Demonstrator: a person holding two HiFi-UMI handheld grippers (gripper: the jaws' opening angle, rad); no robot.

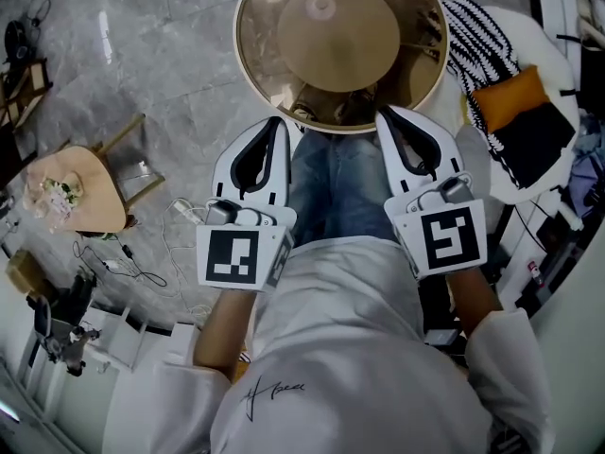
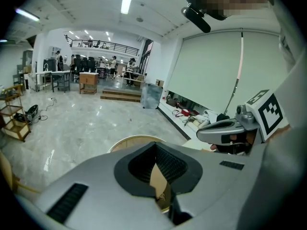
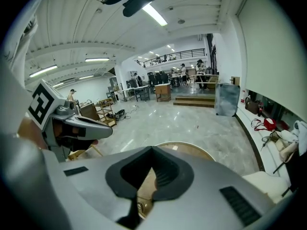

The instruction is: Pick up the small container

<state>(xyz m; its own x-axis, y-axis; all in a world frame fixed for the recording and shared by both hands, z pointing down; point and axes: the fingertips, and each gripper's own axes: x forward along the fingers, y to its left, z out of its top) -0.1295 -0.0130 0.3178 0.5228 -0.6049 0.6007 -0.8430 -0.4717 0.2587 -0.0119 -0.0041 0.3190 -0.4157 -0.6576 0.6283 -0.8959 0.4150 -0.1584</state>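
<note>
Both shut, empty: left gripper (image 1: 277, 123), right gripper (image 1: 385, 118). We find counter (image 1: 255, 17) straight ahead, frame top, equidistant; container unidentified.

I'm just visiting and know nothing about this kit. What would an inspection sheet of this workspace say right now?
Surface: round glass-topped table, in front of the knees.
Job's things: nothing seen.
Clutter: wooden chair bearing flowers; striped cloth; orange cushion.
Claws: left claw and right claw both shut, empty, by the table's near edge.
Cables: white leads on the floor, left.
Surroundings: grey stone floor, large open hall.
</note>
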